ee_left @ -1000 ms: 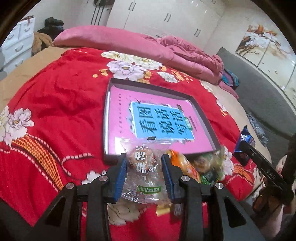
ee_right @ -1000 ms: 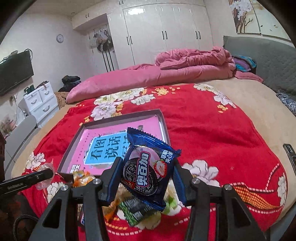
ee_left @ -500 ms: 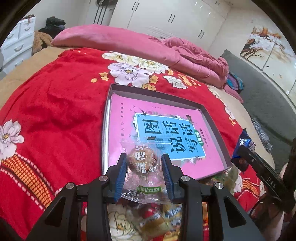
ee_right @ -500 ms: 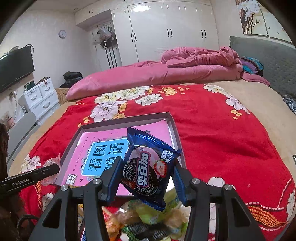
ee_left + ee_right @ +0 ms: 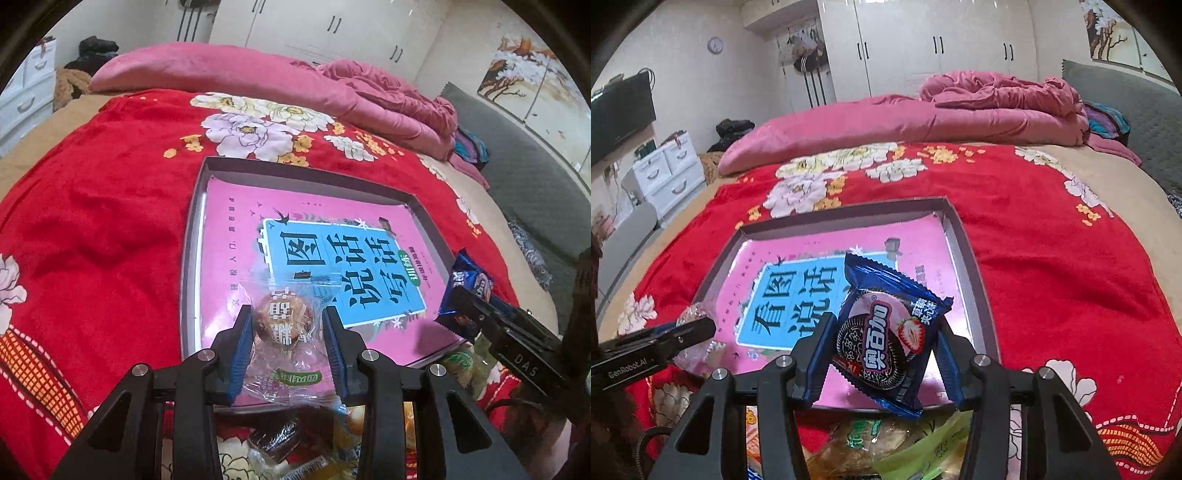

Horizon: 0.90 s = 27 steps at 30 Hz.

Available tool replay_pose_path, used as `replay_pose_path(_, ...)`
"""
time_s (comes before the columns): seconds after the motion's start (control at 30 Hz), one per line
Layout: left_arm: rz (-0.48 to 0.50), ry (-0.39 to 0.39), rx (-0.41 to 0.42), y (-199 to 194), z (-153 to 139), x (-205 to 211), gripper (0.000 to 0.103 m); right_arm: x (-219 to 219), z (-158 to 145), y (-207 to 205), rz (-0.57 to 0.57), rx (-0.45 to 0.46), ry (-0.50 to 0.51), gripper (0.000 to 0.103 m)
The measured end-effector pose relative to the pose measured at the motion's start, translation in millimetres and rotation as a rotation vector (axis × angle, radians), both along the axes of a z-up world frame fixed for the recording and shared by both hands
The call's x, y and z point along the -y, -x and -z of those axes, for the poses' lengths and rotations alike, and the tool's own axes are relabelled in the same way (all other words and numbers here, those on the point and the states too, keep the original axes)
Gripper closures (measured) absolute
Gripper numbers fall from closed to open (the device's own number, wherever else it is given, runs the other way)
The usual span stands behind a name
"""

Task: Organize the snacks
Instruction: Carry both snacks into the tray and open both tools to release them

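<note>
While both hand-held tools hover above the near part of a shallow grey rectangular tray lying on a red floral plush blanket, each one carries a snack. The left gripper is clamped with its blue pads on a clear plastic wrapper holding a round brown pastry, which hangs over the tray's near left corner. The right gripper is clenched on a dark blue packet showing a black sandwich cookie and a strawberry, held tilted above the tray's near edge, right of middle. Inside the tray lies a pink booklet with a blue panel of large characters, covering most of the floor. A loose heap of other wrapped snacks, green, orange and clear, sits on the blanket just in front of the tray, beneath both grippers. A pink quilt is bunched along the far side of the bed.
</note>
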<state>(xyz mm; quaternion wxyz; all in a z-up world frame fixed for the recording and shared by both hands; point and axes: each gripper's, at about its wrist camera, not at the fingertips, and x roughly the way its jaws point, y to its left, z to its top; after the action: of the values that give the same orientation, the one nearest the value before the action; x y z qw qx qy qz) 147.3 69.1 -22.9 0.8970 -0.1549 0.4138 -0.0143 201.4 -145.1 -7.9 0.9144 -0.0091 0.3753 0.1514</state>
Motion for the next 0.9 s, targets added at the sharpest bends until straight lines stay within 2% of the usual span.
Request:
replay_pose_path(0.4, 0.031, -0.031, -0.021, -6, 8, 7, 0.064, -2, 19, -5, 0.008, -0.050, 0.046, 0.051)
replay_pose_path(0.9, 0.032, -0.034, -0.042, -7, 14, 7, 0.063, 0, 15, -4, 0.016, -0.053, 0.033, 0.051)
